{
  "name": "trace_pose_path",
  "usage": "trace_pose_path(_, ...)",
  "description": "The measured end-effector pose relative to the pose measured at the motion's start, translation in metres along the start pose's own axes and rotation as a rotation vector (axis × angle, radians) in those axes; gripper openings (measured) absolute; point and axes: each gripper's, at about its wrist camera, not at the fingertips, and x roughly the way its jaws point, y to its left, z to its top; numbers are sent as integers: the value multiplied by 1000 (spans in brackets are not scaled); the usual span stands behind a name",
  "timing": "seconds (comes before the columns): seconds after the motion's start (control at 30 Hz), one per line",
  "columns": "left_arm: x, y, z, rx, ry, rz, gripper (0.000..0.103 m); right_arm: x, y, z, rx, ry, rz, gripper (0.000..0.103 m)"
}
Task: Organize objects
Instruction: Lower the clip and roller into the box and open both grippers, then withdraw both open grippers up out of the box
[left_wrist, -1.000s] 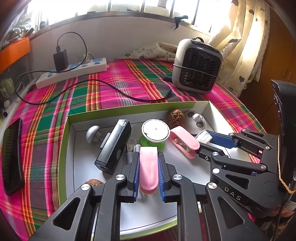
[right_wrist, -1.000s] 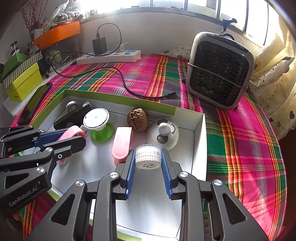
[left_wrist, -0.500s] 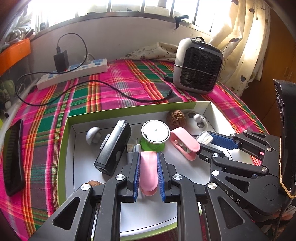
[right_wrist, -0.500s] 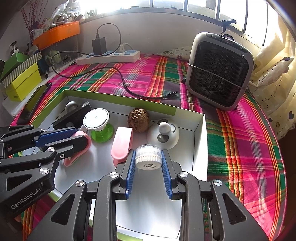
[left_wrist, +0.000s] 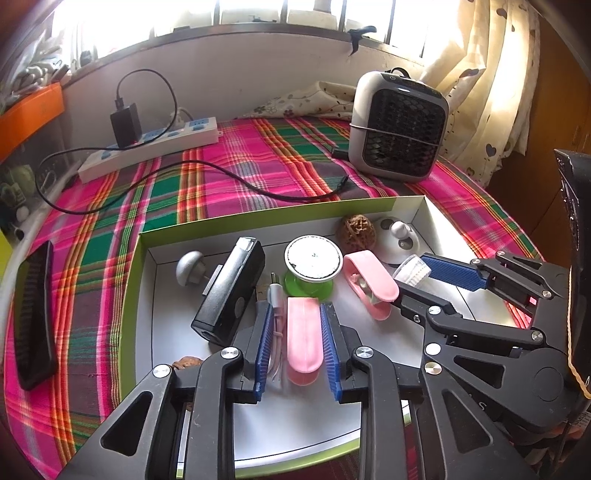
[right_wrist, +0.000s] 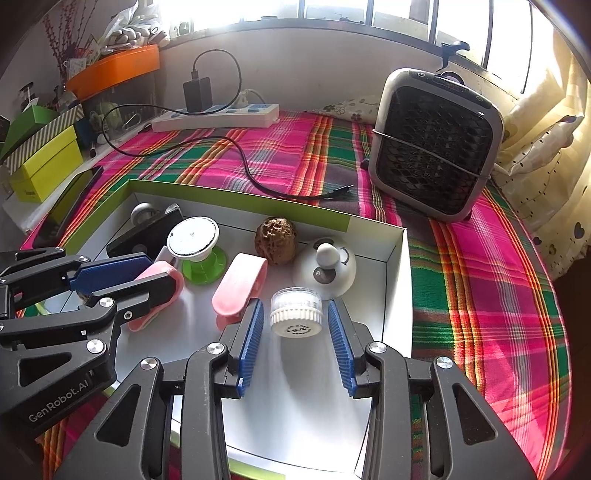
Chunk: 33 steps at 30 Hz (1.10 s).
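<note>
Left wrist view: the left gripper (left_wrist: 297, 343), low in the frame, is opening its jaws around a pink clip (left_wrist: 303, 338) that lies on the floor of the green-edged box (left_wrist: 258, 221); its right side sits against the right pad, with a gap on the left, so it reads as released. Right wrist view: the right gripper (right_wrist: 295, 332), at lower centre, is likewise opening, and a small white brush head (right_wrist: 295, 312) stands on the box floor between its blue pads (right_wrist: 253, 332), clear of both. Behind them the box already holds a second pink clip (right_wrist: 240, 284), a walnut (right_wrist: 276, 240), a white dome with a knob (right_wrist: 327, 267), a white-topped green stand (right_wrist: 195, 245) and a black device (left_wrist: 231, 291). A thin white cable (left_wrist: 275, 317) lies just left of the first clip. Judging by the layout, most of the sorting looks finished, both latest pieces being set down inside. Outside on the plaid cloth (right_wrist: 480, 277) remain a phone (left_wrist: 33, 314) at the left edge, a power strip (left_wrist: 147, 144) and a small heater (right_wrist: 436, 144), and whether any of these belongs in the box cannot be told
</note>
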Motion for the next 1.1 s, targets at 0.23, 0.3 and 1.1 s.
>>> trace_pose_path(0.23, 1, 1, -2, -9, 10, 12, 28, -2, 1, -1, 1, -6, -1, 48)
trace_pose_path(0.3, 0, 1, -2, -10, 11, 11, 29, -3, 1, -2, 7, -7, 5, 48)
trace_pose_path(1.1, -33, -7, -14, -29, -28, 26, 30, -31, 1, -13, 51, -43, 3, 48)
